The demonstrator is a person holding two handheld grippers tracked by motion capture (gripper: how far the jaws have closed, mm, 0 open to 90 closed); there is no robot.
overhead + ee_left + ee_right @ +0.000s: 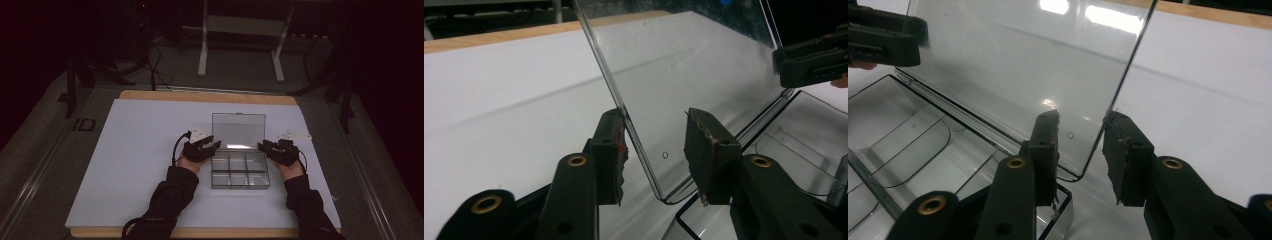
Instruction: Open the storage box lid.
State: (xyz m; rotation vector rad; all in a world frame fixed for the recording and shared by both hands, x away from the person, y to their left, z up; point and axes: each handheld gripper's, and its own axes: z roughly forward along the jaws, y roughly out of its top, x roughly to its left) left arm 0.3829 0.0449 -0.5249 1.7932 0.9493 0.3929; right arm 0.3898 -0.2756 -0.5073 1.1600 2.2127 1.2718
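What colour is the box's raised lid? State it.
Colourless, see-through plastic: the lid lets the white table show through it. Clearest in the right gripper view.

the compartment box (240, 171) sits on the board (130, 150), its raised lid (238, 131) behind it, the left gripper (212, 146) at the lid's left edge, the right gripper (264, 146) at its right.

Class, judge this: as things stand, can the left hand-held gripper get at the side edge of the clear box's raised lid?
Probably yes. The left hand-held gripper has its jaws open astride the lid edge near the hinge, with nothing between them and it. The right hand-held gripper straddles the opposite edge, out of its way.
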